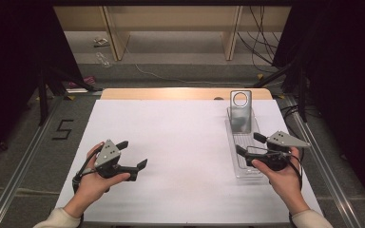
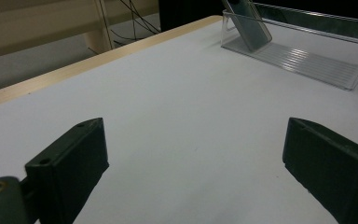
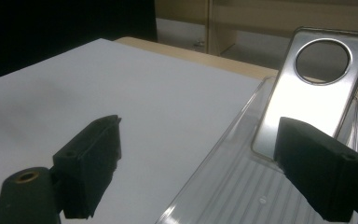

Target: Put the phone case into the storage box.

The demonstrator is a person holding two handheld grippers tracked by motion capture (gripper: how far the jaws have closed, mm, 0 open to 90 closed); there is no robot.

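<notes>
A silver phone case (image 1: 241, 111) with a round camera hole leans upright at the far end of a clear plastic tray (image 1: 247, 166) on the right of the white table. My right gripper (image 1: 250, 144) hovers open over the tray's middle, aimed at the case (image 3: 307, 93), with nothing between its jaws (image 3: 200, 135). At the table's near left, my left gripper (image 1: 132, 154) is held open above bare white surface. Its own view (image 2: 193, 135) looks across the table toward the tray (image 2: 307, 60) and the case (image 2: 251, 23).
The white sheet covers the table (image 1: 171, 142), and a wooden strip (image 1: 171, 93) shows along its far edge. Beyond it are wooden shelf legs and loose cables on the floor. Metal rails run along both sides of the table.
</notes>
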